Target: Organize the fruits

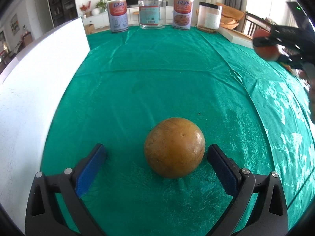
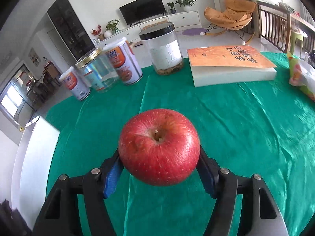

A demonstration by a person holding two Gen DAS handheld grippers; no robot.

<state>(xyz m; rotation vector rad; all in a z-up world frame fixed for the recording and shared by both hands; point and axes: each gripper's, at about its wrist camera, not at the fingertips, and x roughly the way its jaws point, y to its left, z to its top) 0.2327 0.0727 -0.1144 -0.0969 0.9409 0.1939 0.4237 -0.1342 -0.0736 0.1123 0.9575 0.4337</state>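
At the lower centre of the right wrist view, a round red apple (image 2: pixel 159 147) is clamped between the blue pads of the right hand-held gripper (image 2: pixel 160 164), raised above the green-clothed worktop (image 2: pixel 246 122). The left hand-held gripper (image 1: pixel 156 155) is spread apart around a round yellow-brown fruit (image 1: pixel 174 147), which is seen resting on the cloth at lower centre, nearer the right pad.

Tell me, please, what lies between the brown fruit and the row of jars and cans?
Only bare green tablecloth lies between the brown fruit and the row of jars and cans, as the left wrist view shows.

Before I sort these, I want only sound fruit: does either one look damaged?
Yes: the red apple in the right claw has a wrinkled, dented patch beside its stem. The brownish-yellow fruit looks scuffed and speckled but whole.
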